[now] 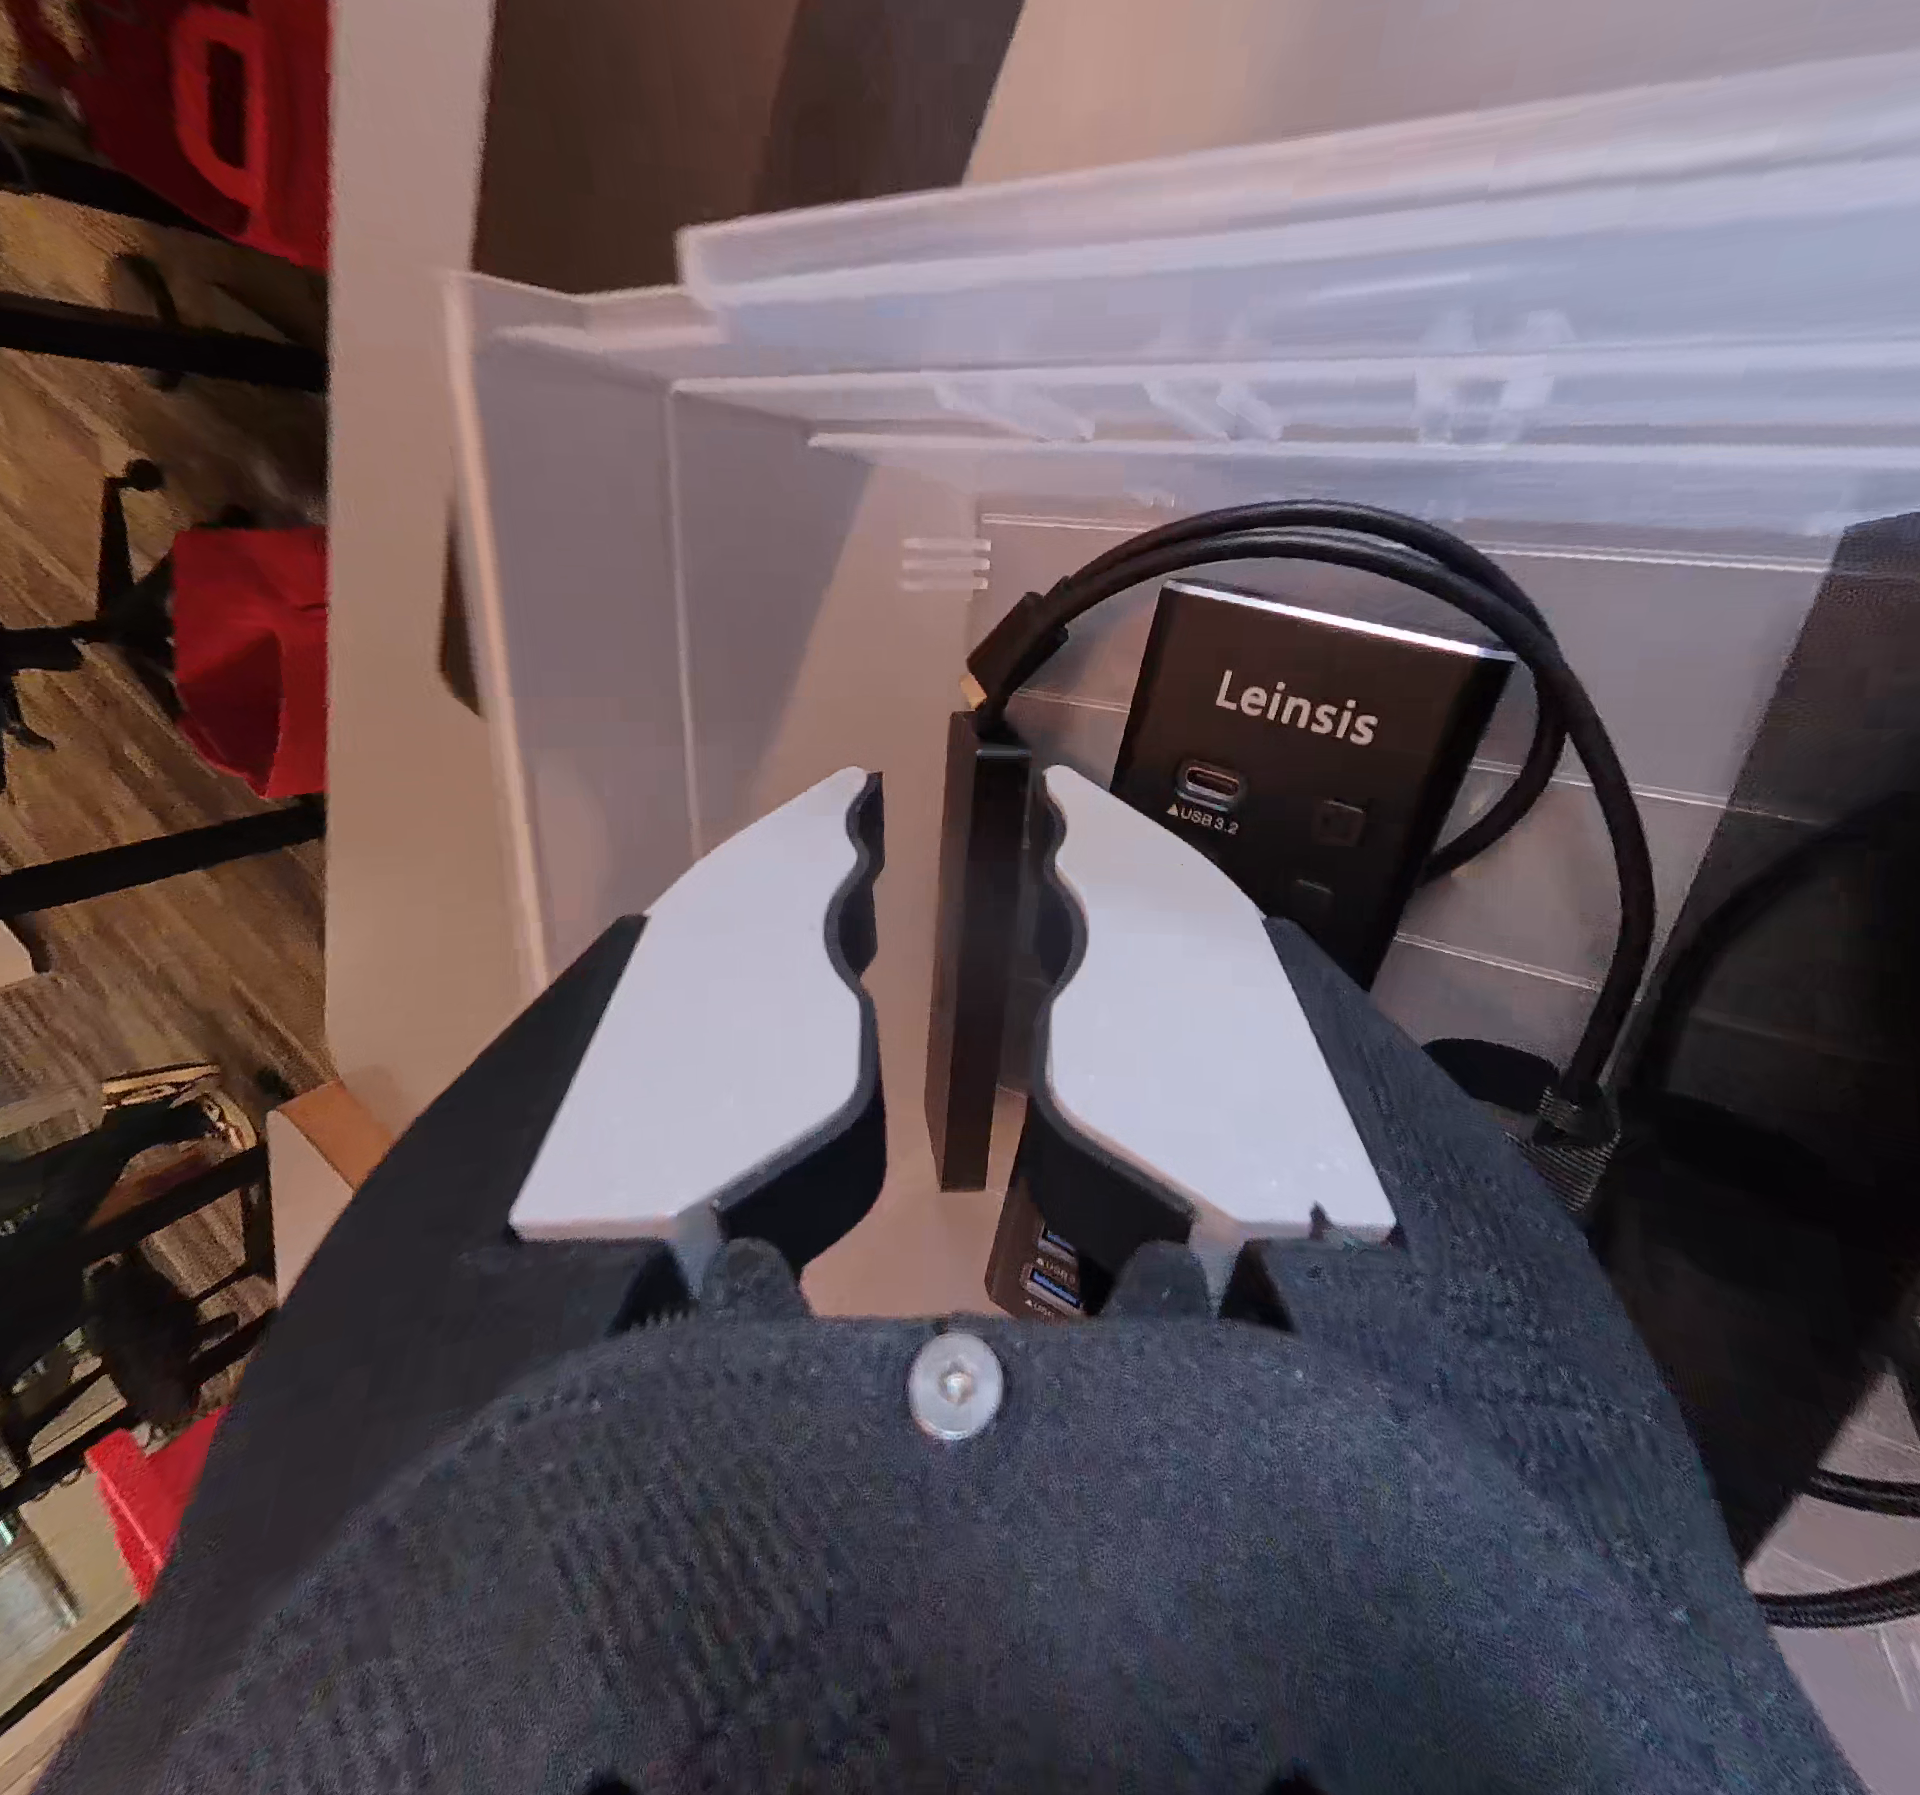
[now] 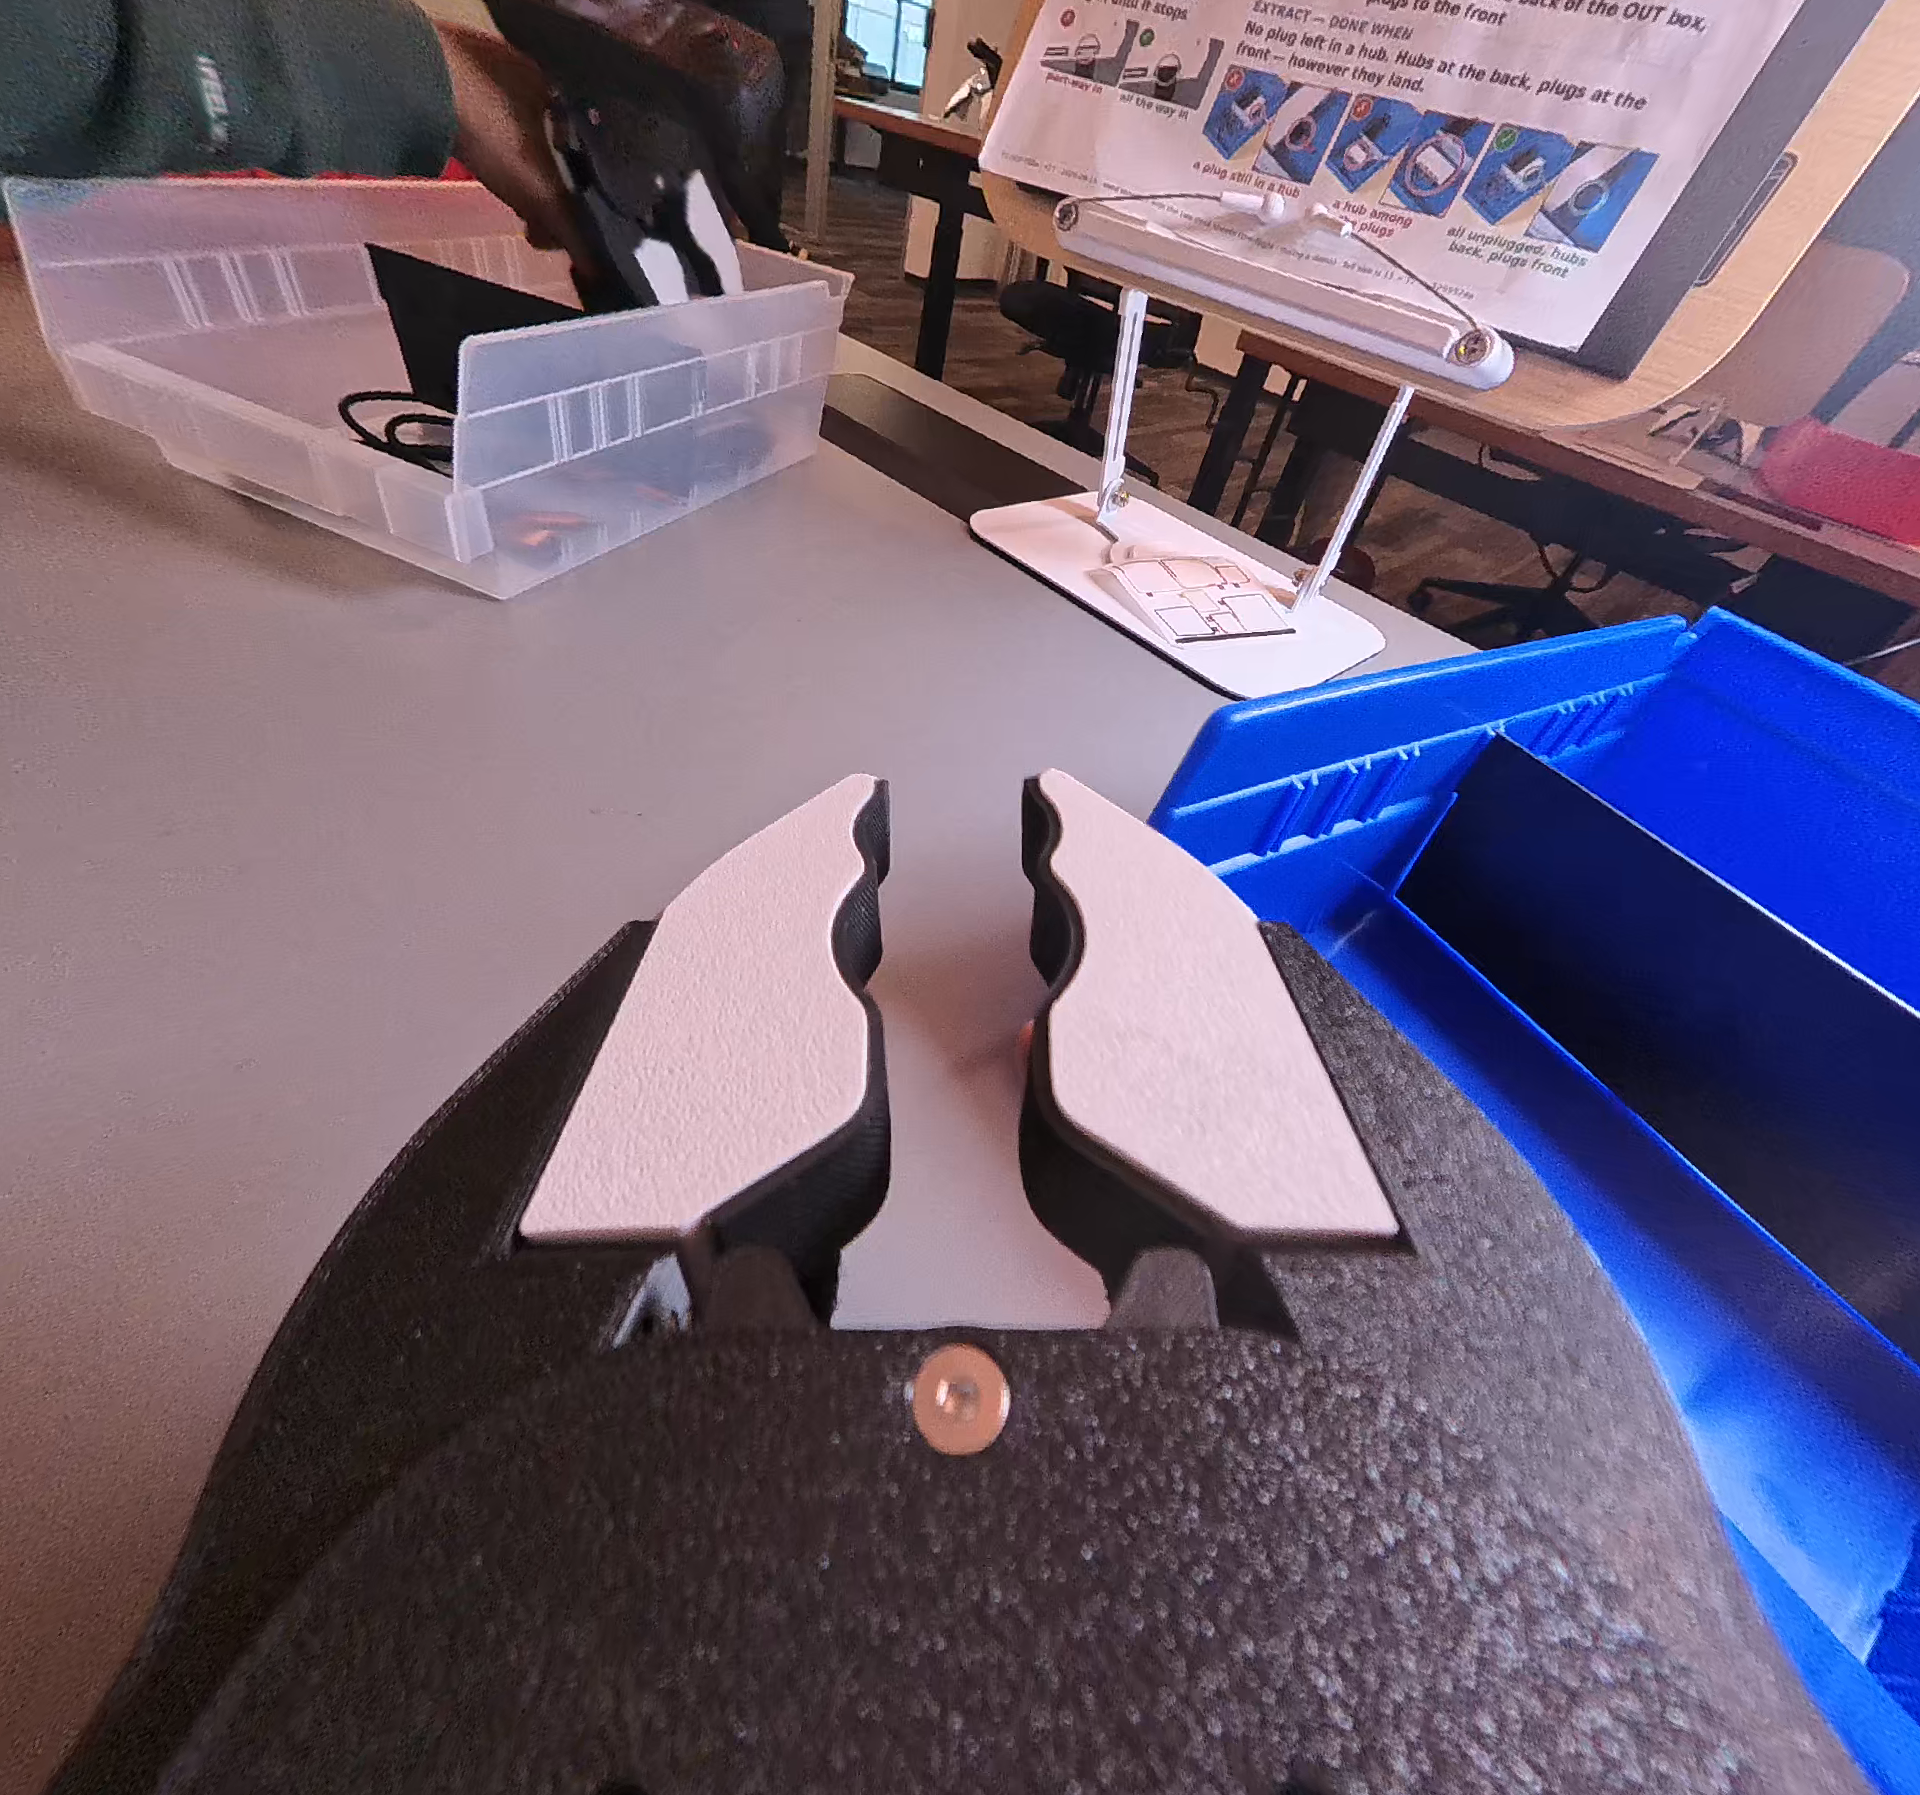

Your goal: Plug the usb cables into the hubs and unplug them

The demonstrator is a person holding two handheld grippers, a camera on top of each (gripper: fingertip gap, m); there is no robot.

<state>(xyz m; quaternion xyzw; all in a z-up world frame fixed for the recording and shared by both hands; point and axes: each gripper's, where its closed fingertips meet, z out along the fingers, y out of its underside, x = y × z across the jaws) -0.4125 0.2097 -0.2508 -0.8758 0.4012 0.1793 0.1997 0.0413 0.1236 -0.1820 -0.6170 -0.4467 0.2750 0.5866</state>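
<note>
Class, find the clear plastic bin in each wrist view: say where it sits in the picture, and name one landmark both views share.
Left wrist view: the clear plastic bin fills the upper middle and right, directly ahead of the left tool, with hubs and a cable inside.
Right wrist view: it sits upper left on the grey table, far from the right tool.
Shared landmark: the black divider standing inside the bin.

Left hand-held gripper (image 1: 961, 815) parted, right hand-held gripper (image 2: 956, 820) parted, level
</note>
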